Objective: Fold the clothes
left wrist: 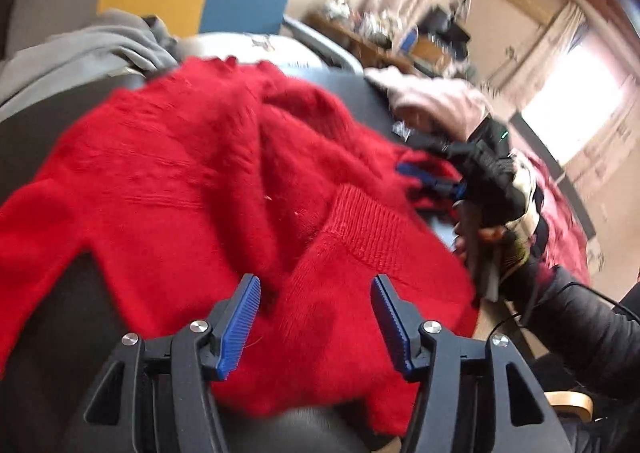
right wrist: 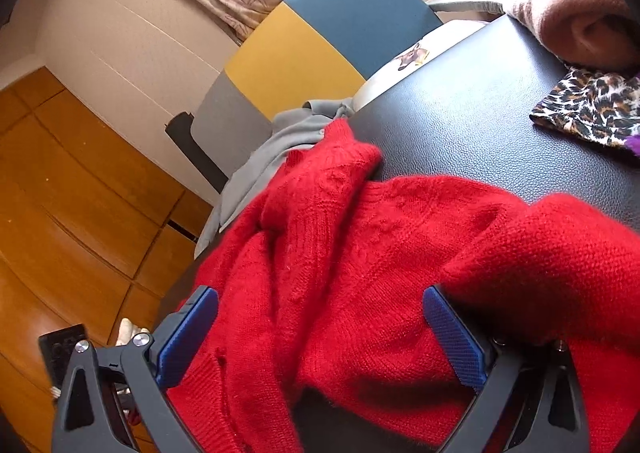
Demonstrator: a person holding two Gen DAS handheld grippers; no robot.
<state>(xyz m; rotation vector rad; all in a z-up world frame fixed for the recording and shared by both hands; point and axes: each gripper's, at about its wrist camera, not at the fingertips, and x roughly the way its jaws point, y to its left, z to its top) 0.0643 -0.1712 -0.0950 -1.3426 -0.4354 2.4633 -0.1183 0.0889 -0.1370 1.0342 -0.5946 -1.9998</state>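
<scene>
The red knitted sweater (left wrist: 192, 181) lies rumpled on the black table (right wrist: 480, 101). Above its near sleeve, the left gripper (left wrist: 316, 317) hangs wide open, empty. At its right edge, the right gripper (right wrist: 320, 337) straddles bunched knit, jaws spread, probably readying a fold.

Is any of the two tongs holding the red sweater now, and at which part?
Neither. The left tongs are open above the red sweater. The right tongs are open too, with knit lying between the pads and over one finger.
</scene>
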